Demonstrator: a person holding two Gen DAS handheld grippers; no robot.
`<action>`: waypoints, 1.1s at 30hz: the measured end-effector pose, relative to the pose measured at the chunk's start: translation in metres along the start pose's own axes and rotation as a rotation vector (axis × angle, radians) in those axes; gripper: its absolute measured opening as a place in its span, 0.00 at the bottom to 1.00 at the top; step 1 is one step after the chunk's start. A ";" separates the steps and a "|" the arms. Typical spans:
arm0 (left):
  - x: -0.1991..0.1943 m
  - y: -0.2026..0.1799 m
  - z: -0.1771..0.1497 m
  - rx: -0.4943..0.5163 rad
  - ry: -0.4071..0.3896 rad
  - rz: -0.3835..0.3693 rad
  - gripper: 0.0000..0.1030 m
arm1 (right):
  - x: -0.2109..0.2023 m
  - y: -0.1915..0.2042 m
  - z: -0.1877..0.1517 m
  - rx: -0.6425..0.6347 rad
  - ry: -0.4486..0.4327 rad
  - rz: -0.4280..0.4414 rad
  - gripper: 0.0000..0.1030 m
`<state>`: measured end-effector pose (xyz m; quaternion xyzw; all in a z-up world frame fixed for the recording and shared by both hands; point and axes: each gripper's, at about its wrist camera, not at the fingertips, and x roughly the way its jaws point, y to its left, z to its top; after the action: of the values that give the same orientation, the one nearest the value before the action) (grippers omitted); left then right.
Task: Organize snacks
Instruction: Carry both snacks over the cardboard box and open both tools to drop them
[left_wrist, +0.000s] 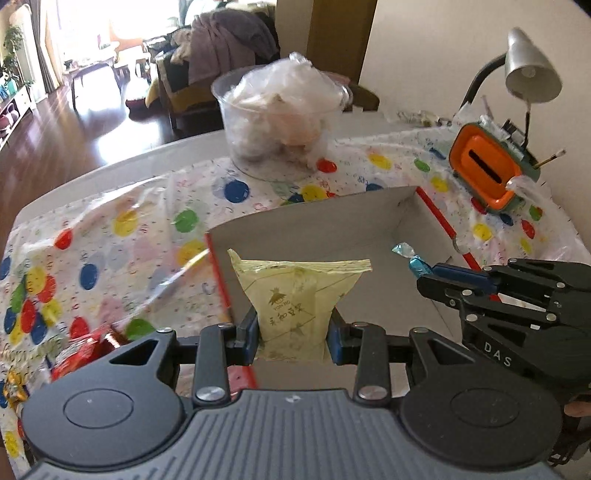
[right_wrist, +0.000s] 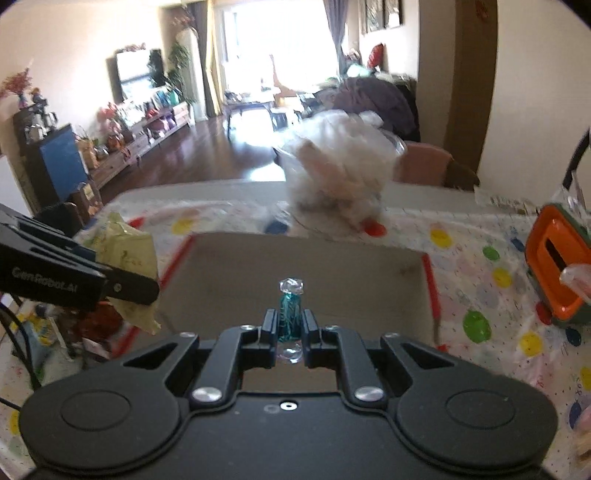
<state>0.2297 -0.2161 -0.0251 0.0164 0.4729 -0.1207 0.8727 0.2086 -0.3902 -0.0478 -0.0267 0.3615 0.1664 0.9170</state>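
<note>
my left gripper (left_wrist: 293, 334) clamps a yellow snack packet (left_wrist: 297, 299); my right gripper (right_wrist: 290, 325) pinches a blue wrapped candy (right_wrist: 290, 312), the cardboard box (left_wrist: 402, 218) just ahead of both.

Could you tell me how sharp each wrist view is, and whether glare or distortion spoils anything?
Left wrist view: mostly sharp, print on the yellow packet in the left tool is legible; windows behind are blown out. Right wrist view: motion-blurred, the cardboard box and clear tub smeared, though the blue candy in the right tool stays crisp. Both bend at the fisheye edges.
</note>
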 end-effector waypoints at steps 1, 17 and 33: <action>0.007 -0.005 0.003 0.007 0.012 0.007 0.34 | 0.003 -0.005 -0.001 0.002 0.012 0.003 0.11; 0.112 -0.028 0.020 0.027 0.291 0.087 0.34 | 0.072 -0.018 -0.015 -0.113 0.220 0.065 0.11; 0.121 -0.029 0.021 0.010 0.354 0.098 0.36 | 0.077 -0.022 -0.021 -0.095 0.314 0.065 0.26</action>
<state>0.3041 -0.2712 -0.1115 0.0646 0.6170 -0.0756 0.7807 0.2546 -0.3927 -0.1161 -0.0842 0.4929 0.2067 0.8410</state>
